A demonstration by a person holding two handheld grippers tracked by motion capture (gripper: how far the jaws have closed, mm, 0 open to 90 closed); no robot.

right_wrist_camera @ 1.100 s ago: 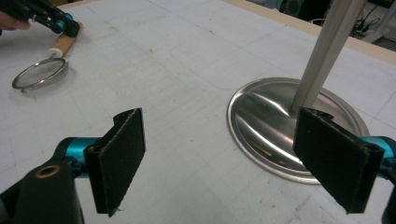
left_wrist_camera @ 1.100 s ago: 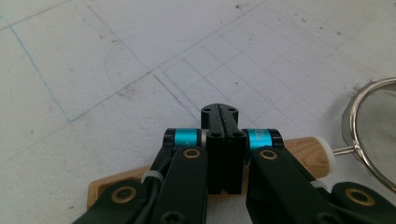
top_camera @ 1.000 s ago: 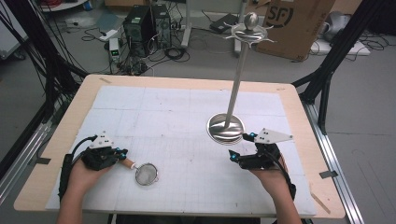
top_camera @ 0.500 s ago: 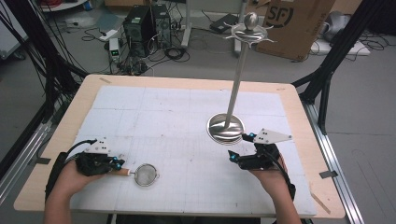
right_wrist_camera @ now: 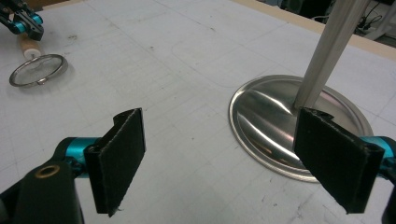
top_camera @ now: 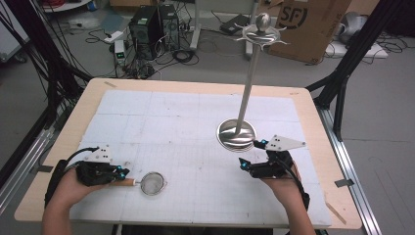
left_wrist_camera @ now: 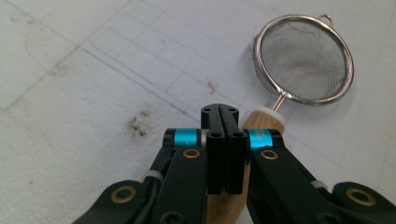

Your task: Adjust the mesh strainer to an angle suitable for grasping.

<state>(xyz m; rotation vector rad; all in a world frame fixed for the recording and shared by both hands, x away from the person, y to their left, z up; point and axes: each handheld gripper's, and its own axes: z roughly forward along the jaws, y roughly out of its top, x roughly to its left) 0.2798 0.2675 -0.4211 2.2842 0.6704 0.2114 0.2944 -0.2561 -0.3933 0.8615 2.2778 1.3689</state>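
The strainer (top_camera: pixel 152 184) lies on the desk (top_camera: pixel 195 122), its handle (left_wrist_camera: pixel 264 122) under the left gripper (left_wrist_camera: pixel 219 112), whose fingers are pressed together, pinching nothing. It looks light, with a dentable mesh; the stiff wooden handle is the place to grip. The right gripper (right_wrist_camera: pixel 219 158) has its fingers spread.

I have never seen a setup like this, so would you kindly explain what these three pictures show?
A person holds a hand-held clamp tool in each hand at a white gridded table. One camera looks down from above; the other two ride on the tools.

The left gripper has its jaws shut, above the wooden handle of a small metal mesh strainer lying on the table. The right gripper is open and holds nothing, near the round base of a tall silver metal stand.
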